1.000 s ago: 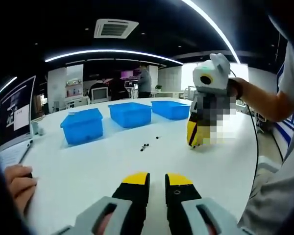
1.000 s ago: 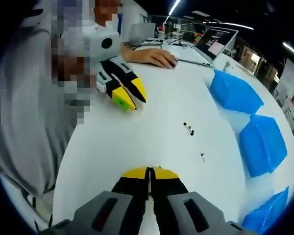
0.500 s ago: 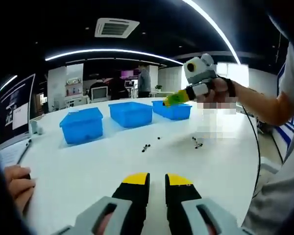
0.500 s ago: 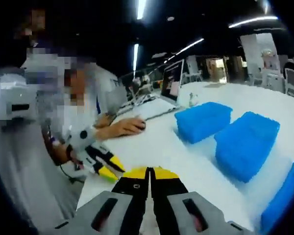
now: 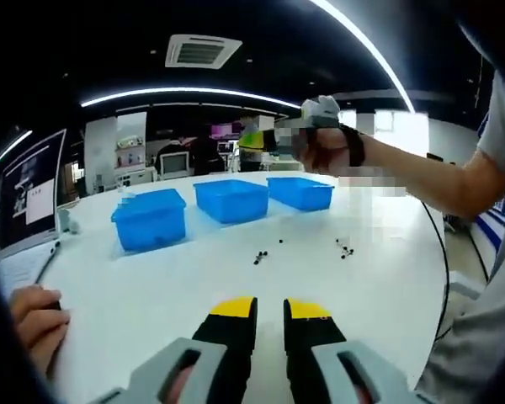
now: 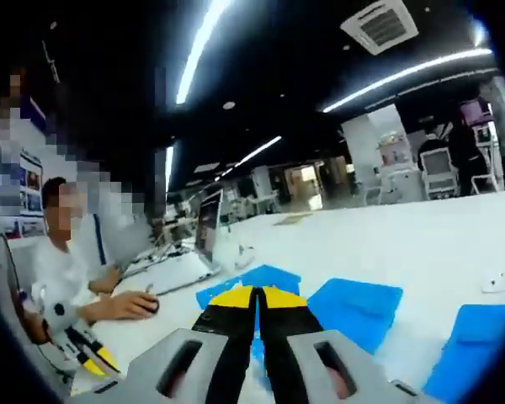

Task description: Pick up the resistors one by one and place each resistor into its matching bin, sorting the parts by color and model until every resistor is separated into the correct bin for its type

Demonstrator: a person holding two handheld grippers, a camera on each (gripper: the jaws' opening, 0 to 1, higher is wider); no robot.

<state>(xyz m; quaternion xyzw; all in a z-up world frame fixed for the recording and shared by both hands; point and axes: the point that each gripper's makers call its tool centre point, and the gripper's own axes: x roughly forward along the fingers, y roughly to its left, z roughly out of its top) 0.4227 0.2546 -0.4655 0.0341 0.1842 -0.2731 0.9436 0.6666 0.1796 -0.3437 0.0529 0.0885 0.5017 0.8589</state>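
Overhead, right gripper [image 6: 255, 296] jaws pressed together above blue bins [image 6: 356, 310], resistors [image 5: 259, 256] on table [image 5: 151, 286].

Left gripper view sits low over the white table [image 5: 151, 286], near the person's edge, facing across it to the three blue bins [image 5: 231, 199] at mid-frame and the room behind; its own left gripper [image 5: 269, 313] rises from the bottom centre. Right gripper view is raised above the bins [image 6: 353, 310], level-ish, looking over them toward the laptop [image 6: 204, 244] at left centre; right gripper [image 6: 254, 299] at the bottom. Shared: bins, tabletop, and each sees the other gripper, right gripper [image 5: 257, 139] in the upper middle, left gripper [image 6: 91, 358] in the lower left.
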